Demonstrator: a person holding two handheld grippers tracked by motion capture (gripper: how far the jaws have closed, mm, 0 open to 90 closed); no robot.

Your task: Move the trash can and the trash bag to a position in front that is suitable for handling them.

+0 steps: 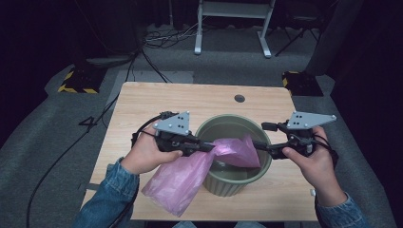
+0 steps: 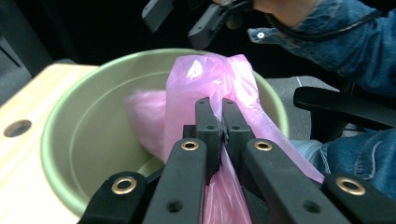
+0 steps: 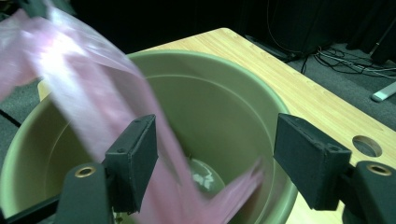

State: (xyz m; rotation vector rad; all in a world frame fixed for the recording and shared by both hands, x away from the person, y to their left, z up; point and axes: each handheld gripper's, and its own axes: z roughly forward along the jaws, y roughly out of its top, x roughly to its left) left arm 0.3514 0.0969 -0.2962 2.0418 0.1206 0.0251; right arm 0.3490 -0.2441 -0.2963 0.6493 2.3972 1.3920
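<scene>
Your left gripper (image 2: 215, 105) has its fingers (image 2: 205, 122) pressed together on a fold of the pink plastic bag (image 1: 190, 173), pinching the film just over the near rim of the green bin (image 1: 259, 173); beyond those fingers the bag bunches into the bin's mouth, and behind them the rest trails out over the rim and down onto the surface (image 1: 142, 102). Your right gripper (image 3: 212, 154) has its fingers (image 3: 133, 158) spread wide above the bin's opening, a blurred strip of the bag passing between them without being pinched. You look to be at the lining step: bag half in, mouth not yet opened. Next, I'd judge, close the right fingers on the opposite edge of the film and draw the two grips apart so the mouth spreads over the rim. No brand, label or writing can be read on bag or bin
</scene>
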